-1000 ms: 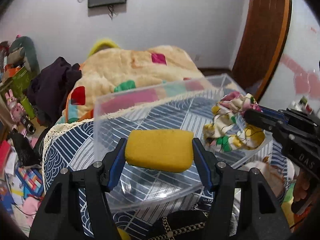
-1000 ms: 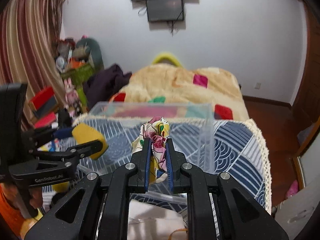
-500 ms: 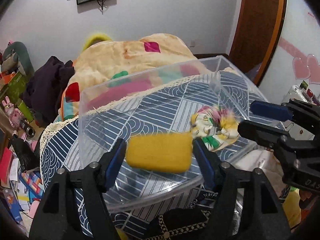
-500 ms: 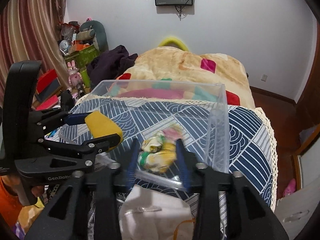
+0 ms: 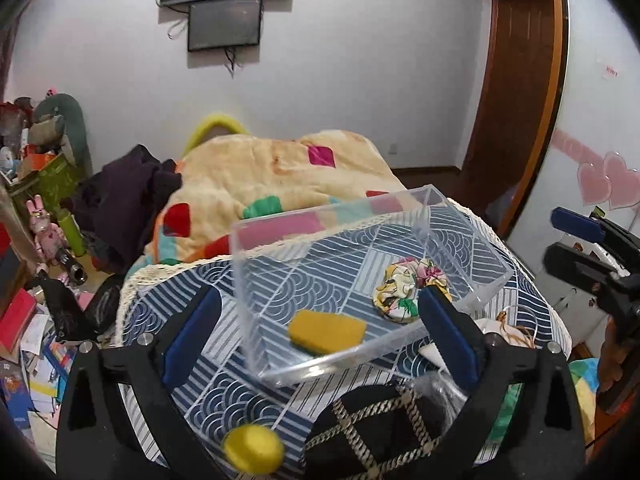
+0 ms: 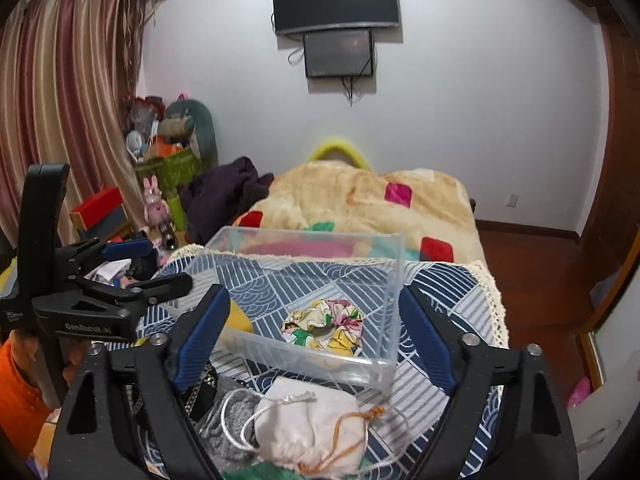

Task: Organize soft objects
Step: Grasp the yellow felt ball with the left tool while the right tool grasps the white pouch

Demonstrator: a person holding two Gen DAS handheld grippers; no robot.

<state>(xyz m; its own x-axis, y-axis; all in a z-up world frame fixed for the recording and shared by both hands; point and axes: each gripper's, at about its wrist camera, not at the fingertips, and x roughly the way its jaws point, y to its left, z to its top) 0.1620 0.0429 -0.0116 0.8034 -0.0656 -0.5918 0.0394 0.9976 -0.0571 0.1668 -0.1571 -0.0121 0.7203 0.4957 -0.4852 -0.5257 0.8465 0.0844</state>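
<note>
Two hand-held grippers, left (image 5: 320, 328) and right (image 6: 312, 332), are gaping wide, holding nothing; sponge (image 5: 327, 331) and scrunchie (image 5: 404, 290) are lying inside the clear bin (image 5: 256, 300).

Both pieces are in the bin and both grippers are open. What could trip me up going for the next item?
The white drawstring pouch has loose cords tangled over the grey item beside it; a grab may drag both. The clear bin sits close behind the pile, so the right gripper could nudge it. The yellow ball near the table edge might roll off if the left gripper bumps it.
</note>
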